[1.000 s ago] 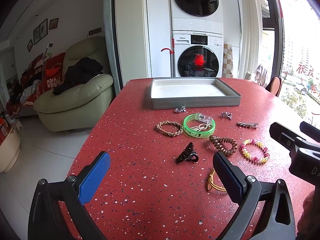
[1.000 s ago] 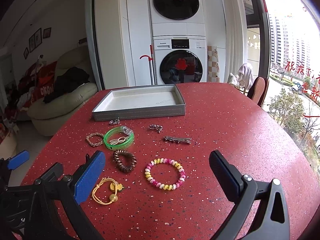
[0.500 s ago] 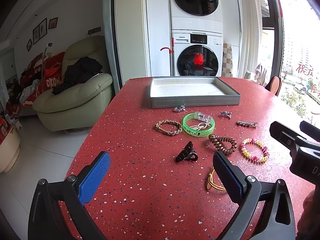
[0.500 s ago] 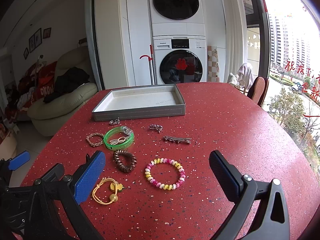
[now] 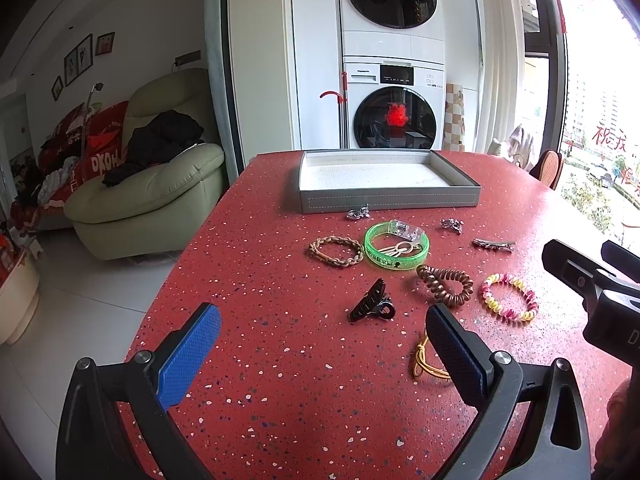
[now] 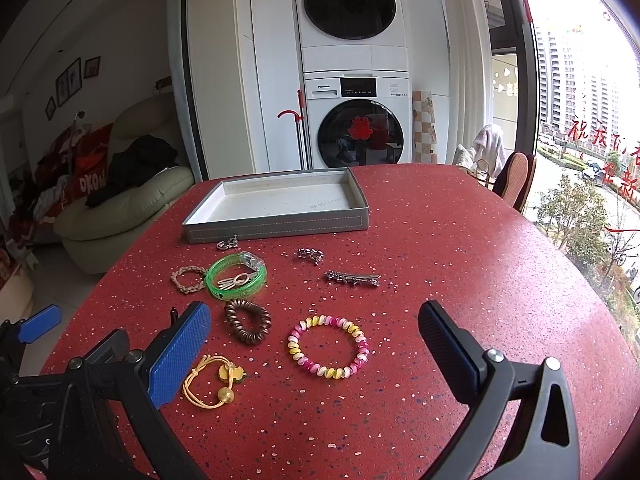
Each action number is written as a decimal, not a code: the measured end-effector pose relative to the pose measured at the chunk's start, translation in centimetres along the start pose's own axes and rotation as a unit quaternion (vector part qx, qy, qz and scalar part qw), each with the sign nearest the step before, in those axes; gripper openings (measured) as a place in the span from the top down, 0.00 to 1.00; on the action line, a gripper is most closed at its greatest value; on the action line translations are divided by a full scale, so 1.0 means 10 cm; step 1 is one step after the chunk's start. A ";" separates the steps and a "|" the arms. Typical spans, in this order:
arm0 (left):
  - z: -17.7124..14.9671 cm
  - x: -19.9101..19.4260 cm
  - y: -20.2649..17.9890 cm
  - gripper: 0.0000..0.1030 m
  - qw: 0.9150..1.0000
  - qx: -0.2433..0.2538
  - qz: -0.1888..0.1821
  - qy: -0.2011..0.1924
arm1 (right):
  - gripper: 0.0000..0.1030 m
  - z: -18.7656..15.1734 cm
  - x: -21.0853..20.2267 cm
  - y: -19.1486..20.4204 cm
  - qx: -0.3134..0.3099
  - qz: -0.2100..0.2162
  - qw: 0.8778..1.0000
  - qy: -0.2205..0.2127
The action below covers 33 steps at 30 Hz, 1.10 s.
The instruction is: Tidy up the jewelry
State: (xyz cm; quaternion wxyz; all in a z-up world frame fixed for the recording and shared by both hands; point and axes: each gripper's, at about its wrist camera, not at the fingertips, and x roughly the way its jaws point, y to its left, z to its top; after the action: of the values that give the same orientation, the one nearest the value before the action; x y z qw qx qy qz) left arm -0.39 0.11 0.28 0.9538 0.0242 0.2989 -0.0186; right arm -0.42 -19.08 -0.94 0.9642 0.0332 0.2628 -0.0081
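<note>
Both grippers are held above the near edge of the red speckled table (image 6: 460,240), and nothing is gripped. The left gripper (image 5: 322,344) has its jaws spread wide; the right gripper (image 6: 314,344) likewise. The shallow grey rectangular tray (image 6: 276,229) stands empty at the far side of the table. All the jewelry is laid out on the table between tray and grippers: a translucent green bangle (image 6: 236,278), a brown coiled hair tie (image 6: 247,321), a pink-and-yellow beaded bracelet (image 6: 328,346), a yellow cord tie with beads (image 6: 212,380), a black claw clip (image 5: 372,302), a braided tan bracelet (image 5: 335,251), a long silver barrette (image 6: 352,278) and two small silver pieces. The sorting is judged not yet begun. A first pick is called for next: the beaded bracelet lies nearest between the right jaws, so a descent and closure on its rim would be required.
</note>
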 end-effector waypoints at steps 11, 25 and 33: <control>0.00 0.03 0.01 0.00 1.000 -0.003 -0.001 0.006 | 0.00 0.00 -0.01 -0.02 0.003 -0.003 1.000 -0.003; -0.04 0.05 0.00 0.00 1.000 -0.003 -0.003 0.015 | 0.00 -0.03 -0.03 -0.03 0.011 -0.001 1.000 0.004; -0.05 0.06 0.01 0.00 1.000 -0.004 -0.003 0.020 | 0.00 -0.04 -0.03 -0.03 0.012 -0.002 1.000 0.004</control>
State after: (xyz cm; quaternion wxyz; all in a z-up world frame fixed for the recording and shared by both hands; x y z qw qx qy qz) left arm -0.20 0.20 -0.49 0.9475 0.0199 0.3185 -0.0196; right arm -0.88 -19.35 -1.14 0.9626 0.0447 0.2671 -0.0127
